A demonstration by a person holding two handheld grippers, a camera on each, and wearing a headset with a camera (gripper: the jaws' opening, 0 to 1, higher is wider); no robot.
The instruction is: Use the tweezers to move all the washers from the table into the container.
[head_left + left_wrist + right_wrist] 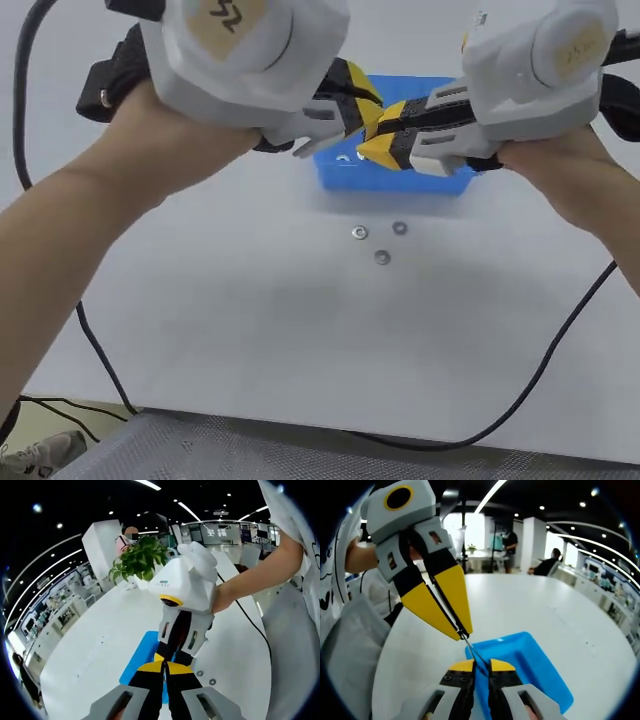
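**Head view.** The left gripper [368, 95] and right gripper [372, 130] meet tip to tip above the blue container [395, 178]. The container stands on the white table [250, 330]. Three washers [382, 258] lie loose on the table just in front of the container. A black cable [560, 345] crosses the table at the right.

**Left gripper view.** The left gripper [165, 668] has its yellow-tipped jaws pressed together, and the right gripper [165, 656] faces it nose to nose. The blue container [142, 657] lies below them, with two washers [200, 673] beside it. A potted plant [140, 557] stands far behind.

**Right gripper view.** The thin tweezers [474, 650] run from the narrow gap of the right gripper [480, 667] up into the closed tips of the left gripper [465, 631]. Both grippers clamp the tweezers. The blue container [535, 670] sits directly beneath.
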